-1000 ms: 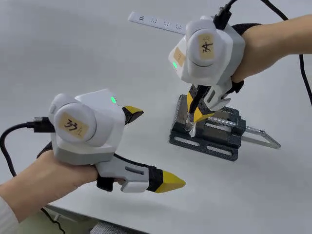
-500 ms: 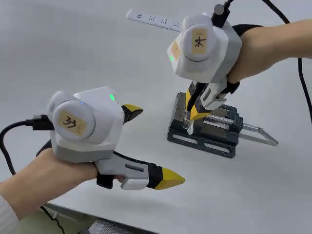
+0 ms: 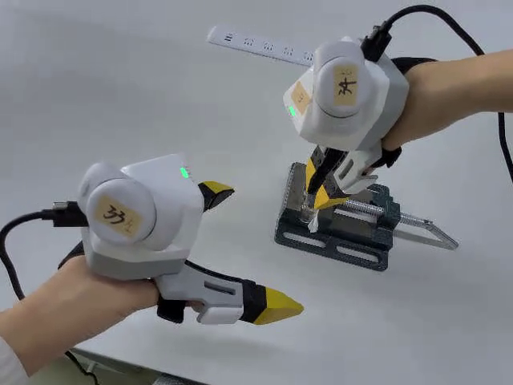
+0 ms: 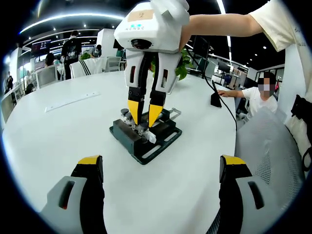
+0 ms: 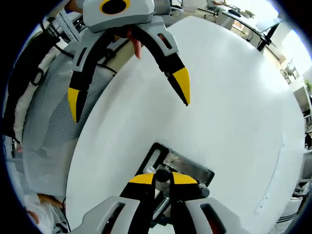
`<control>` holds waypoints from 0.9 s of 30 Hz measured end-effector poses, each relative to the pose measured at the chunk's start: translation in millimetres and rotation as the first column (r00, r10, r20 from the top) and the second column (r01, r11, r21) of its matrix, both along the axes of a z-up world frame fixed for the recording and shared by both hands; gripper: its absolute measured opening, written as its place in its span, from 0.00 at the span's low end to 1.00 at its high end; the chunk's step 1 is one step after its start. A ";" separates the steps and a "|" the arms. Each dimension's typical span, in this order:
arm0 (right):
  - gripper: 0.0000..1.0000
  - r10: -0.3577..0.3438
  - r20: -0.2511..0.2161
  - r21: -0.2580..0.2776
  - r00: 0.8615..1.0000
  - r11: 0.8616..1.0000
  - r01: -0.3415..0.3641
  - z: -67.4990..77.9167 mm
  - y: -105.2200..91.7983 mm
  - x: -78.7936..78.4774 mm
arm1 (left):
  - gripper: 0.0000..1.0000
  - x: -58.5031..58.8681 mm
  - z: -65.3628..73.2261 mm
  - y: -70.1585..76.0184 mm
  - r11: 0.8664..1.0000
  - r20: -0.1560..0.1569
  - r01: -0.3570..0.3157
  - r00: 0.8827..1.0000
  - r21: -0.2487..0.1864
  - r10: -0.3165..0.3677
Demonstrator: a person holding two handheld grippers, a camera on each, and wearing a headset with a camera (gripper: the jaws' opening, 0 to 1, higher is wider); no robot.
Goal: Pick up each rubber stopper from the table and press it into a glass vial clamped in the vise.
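- Over 1 second our right gripper (image 3: 323, 195) has barely shifted: jaws narrow, tips on the vial (image 3: 309, 215) in the vise (image 3: 357, 241), right of centre.
- We cannot tell whether it pinches a stopper.
- Our left gripper (image 3: 255, 247) stays wide and empty, lower left.
- We judge the pressing is ongoing.

A dark vise (image 3: 353, 242) lies flat on the counter (image 3: 144, 104), clamping a clear glass vial (image 3: 308, 216) upright. A dark rubber stopper (image 5: 163, 172) tops it.

White table (image 4: 53, 141), ceiling light strips (image 4: 63, 20), mesh chair (image 4: 275, 156)
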State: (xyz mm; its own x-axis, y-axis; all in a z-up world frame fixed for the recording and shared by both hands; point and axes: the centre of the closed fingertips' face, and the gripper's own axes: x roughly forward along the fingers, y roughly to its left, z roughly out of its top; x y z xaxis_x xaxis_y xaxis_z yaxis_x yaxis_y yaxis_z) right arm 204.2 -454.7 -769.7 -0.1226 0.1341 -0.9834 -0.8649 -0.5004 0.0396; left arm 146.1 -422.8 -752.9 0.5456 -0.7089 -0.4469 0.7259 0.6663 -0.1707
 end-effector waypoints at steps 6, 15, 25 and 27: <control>0.08 0.033 0.011 0.011 0.999 0.999 -0.033 -0.3 0.2 0.1 | 0.99 -0.4 0.1 -1.3 1.000 0.000 0.002 1.000 0.000 -0.002; 0.11 0.033 0.003 0.027 0.999 0.999 -0.033 0.9 0.7 -0.1 | 0.99 -1.9 -2.2 0.1 1.000 -0.005 -0.002 1.000 -0.002 0.002; 0.11 0.024 -0.037 0.080 0.999 0.997 -0.021 15.8 -1.1 3.0 | 0.99 1.1 -0.7 0.8 1.000 0.001 -0.003 1.000 -0.002 0.003; 0.09 0.028 -0.034 0.095 0.999 0.995 -0.025 17.8 -1.9 1.3 | 0.99 1.8 0.0 0.9 1.000 0.003 -0.003 1.000 -0.004 0.003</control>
State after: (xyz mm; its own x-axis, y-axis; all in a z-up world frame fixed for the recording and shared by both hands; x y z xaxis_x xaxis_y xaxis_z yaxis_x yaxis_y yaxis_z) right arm 205.4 -456.6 -751.9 -0.1616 0.2221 -0.9616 -0.8501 -0.5262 0.0213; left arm 147.9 -421.9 -753.0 0.5488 -0.7090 -0.4429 0.7245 0.6677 -0.1712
